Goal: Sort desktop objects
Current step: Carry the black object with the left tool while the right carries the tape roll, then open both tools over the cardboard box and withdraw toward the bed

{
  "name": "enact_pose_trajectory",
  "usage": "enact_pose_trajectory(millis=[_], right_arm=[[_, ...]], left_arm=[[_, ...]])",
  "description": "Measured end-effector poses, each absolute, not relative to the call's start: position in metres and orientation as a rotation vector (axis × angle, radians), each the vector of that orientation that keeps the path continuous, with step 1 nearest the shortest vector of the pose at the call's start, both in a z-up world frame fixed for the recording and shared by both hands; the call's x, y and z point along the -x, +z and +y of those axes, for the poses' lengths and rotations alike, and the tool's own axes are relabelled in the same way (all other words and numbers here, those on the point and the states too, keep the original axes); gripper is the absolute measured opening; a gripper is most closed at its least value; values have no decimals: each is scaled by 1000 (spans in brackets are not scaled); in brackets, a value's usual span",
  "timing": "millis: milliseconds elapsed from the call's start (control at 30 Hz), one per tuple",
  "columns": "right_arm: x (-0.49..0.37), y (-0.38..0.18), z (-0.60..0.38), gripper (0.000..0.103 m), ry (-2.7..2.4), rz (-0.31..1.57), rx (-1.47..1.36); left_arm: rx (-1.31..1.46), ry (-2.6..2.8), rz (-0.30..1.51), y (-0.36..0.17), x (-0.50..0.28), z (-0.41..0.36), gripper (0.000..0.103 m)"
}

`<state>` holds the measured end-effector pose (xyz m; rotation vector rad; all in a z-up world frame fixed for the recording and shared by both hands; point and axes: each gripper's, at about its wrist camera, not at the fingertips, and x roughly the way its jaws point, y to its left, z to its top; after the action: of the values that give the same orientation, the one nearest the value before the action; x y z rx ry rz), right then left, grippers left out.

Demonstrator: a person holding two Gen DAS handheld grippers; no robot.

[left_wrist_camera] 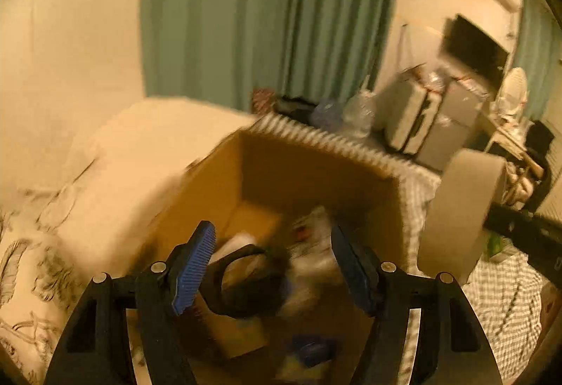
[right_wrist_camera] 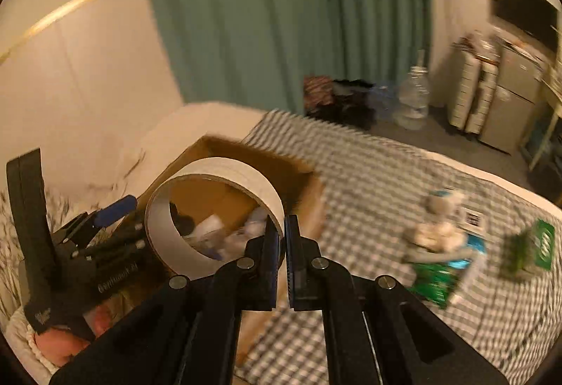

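An open cardboard box (left_wrist_camera: pixel 316 171) sits on the checked bedcover, with several items inside, among them a black ring-shaped object (left_wrist_camera: pixel 242 279). My left gripper (left_wrist_camera: pixel 274 265) is open above the box, its blue pads apart and empty. It also shows in the right wrist view (right_wrist_camera: pixel 105 227), left of the box (right_wrist_camera: pixel 309 195). My right gripper (right_wrist_camera: pixel 282 244) is shut on the rim of a large white tape roll (right_wrist_camera: pixel 217 209), held over the box. The roll also shows at the right of the left wrist view (left_wrist_camera: pixel 460 209).
On the checked cover (right_wrist_camera: pixel 368 174) lie a green-and-blue packet with a white bundle (right_wrist_camera: pixel 442 255) and a green box (right_wrist_camera: pixel 537 244). A green curtain (right_wrist_camera: pixel 281 16), plastic bottles (right_wrist_camera: pixel 414 97), drawers (right_wrist_camera: pixel 474 97) and a dark screen (right_wrist_camera: pixel 523 9) stand beyond. A patterned pillow (left_wrist_camera: pixel 31 265) lies left.
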<state>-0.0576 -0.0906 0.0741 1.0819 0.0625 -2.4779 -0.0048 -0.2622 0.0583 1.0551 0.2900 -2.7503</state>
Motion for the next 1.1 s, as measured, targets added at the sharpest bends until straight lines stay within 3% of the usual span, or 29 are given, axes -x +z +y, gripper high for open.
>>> enact_pose_trajectory(millis=[100, 133, 167, 200, 233, 500, 633, 900, 967, 1100], right_arm=[[56, 63, -118, 4, -2509, 110, -1084], [55, 63, -123, 15, -2514, 118, -1068], [52, 62, -124, 51, -2513, 121, -1064], [52, 62, -124, 70, -2513, 123, -1062], [48, 66, -118, 82, -2549, 115, -1022], [21, 100, 8, 82, -2786, -43, -881], [-7, 106, 103, 94, -3001, -95, -793], [-44, 89, 195, 103, -3318, 252, -659], [-42, 71, 208, 103, -3319, 216, -724], [-34, 28, 232, 103, -3279, 30, -860]], left_arm=[[-1116, -2723, 330, 42, 0, -283, 70], [-1129, -2719, 324, 39, 0, -288, 72], [-1138, -2717, 308, 37, 1, -288, 79], [-1145, -2714, 297, 37, 1, -288, 84], [-1149, -2711, 286, 38, 1, -288, 89], [-1117, -2796, 133, 65, -15, -252, 97], [-906, -2979, 146, 105, -34, -218, 103], [-920, -3051, 460, 146, -17, -137, 103], [-975, -3048, 414, 144, -1, -110, 103], [-1120, -3037, 153, 114, 41, -34, 103]])
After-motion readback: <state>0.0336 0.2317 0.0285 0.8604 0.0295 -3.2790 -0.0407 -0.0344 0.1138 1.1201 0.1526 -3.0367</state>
